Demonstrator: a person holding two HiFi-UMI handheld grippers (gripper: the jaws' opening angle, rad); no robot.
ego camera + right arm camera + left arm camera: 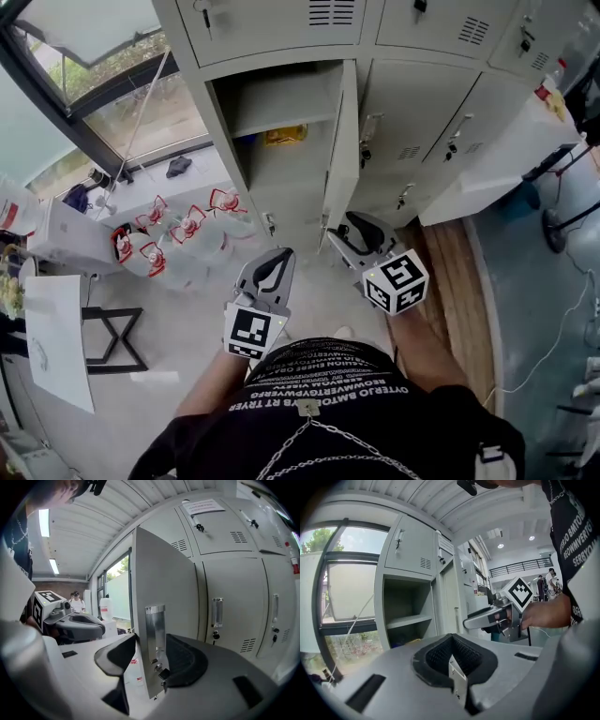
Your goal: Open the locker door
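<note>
The grey locker door stands swung open, edge-on toward me, and shows an empty shelf with a yellow item below it. My right gripper is at the door's lower free edge. In the right gripper view the door and its metal handle stand between the open jaws of the right gripper; the left pad is clear of the door. My left gripper hangs lower left of the door, shut on nothing; the left gripper view shows the left gripper aimed at the open compartment.
Shut lockers line the wall to the right of the open one. Several water jugs stand on the floor at the left under the window. A white table is at the far left, a white board at the right.
</note>
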